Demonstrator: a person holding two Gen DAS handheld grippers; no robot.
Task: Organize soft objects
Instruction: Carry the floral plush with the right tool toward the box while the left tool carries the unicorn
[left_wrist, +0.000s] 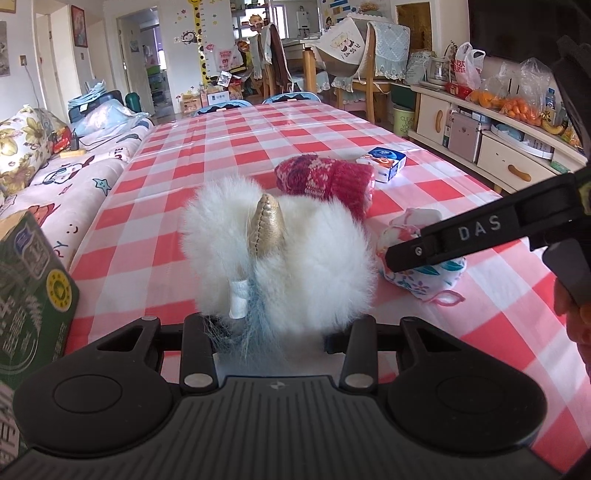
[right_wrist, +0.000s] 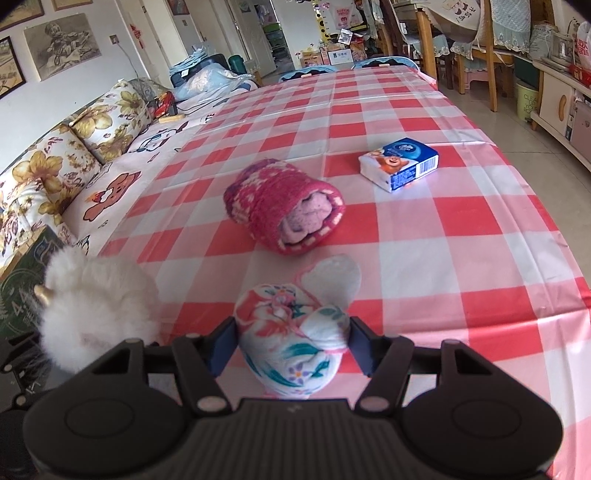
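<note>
A white fluffy plush toy (left_wrist: 295, 258) with a gold horn fills the middle of the left wrist view. My left gripper (left_wrist: 273, 325) is shut on it, and the fur hides the fingertips. The same toy (right_wrist: 96, 306) shows at the lower left of the right wrist view. My right gripper (right_wrist: 291, 347) is shut on a floral cloth bundle (right_wrist: 291, 343), with a pad against each side. In the left wrist view that bundle (left_wrist: 424, 277) sits low over the checked tablecloth (left_wrist: 258, 129) under a black finger (left_wrist: 461, 236) marked DAS. A rolled red knit blanket (right_wrist: 284, 206) lies further back.
A blue and white tissue pack (right_wrist: 399, 164) lies beyond the red roll (left_wrist: 325, 181). A green carton (left_wrist: 29, 295) stands at the table's left edge. A sofa (right_wrist: 55, 166) runs along the left side. Cabinets (left_wrist: 498, 147) line the right.
</note>
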